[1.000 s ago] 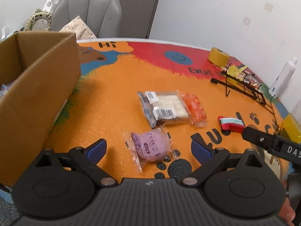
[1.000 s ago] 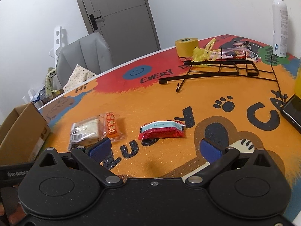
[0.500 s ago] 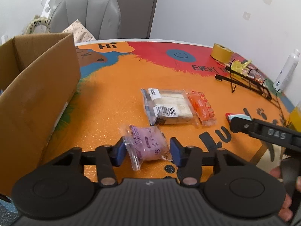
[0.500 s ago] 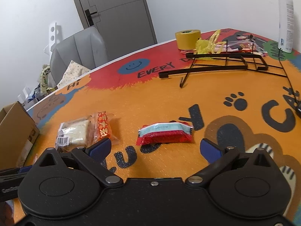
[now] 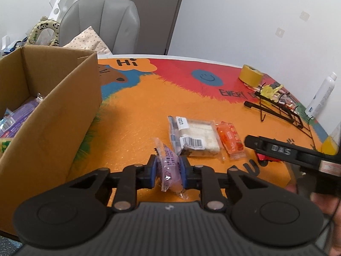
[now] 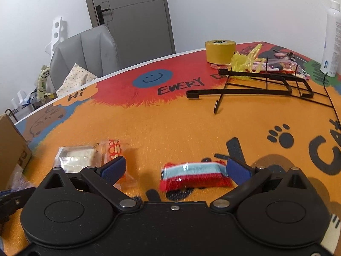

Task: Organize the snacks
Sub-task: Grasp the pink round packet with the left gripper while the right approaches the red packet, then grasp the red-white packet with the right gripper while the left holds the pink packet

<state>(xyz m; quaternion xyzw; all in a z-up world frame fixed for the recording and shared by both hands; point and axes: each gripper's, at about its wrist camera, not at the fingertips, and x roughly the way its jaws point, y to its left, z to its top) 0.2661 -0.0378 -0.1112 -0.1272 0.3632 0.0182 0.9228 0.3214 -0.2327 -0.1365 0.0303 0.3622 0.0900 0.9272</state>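
My left gripper [image 5: 168, 168] is shut on a purple snack packet [image 5: 170, 164] and holds it above the orange table mat. A cardboard box [image 5: 64, 106] with several snacks inside stands to its left. A clear-wrapped cake packet [image 5: 195, 136] and an orange packet [image 5: 230, 139] lie ahead on the mat; both also show in the right wrist view, the cake packet [image 6: 76, 156] and the orange packet [image 6: 113, 149]. My right gripper [image 6: 175, 168] is open, with a red and light-blue snack bar [image 6: 195, 176] lying between its fingers.
A black wire rack [image 6: 255, 85] lies at the back right, with a yellow tape roll [image 6: 220, 51], yellow wrappers [image 6: 245, 60] and a white bottle [image 6: 332, 40] near it. A grey chair [image 5: 102, 25] stands behind the table. The right gripper's arm [image 5: 283, 150] shows in the left wrist view.
My left gripper closed on the purple packet and lifted it off the mat. My right gripper moved forward and down around the red bar, still open.
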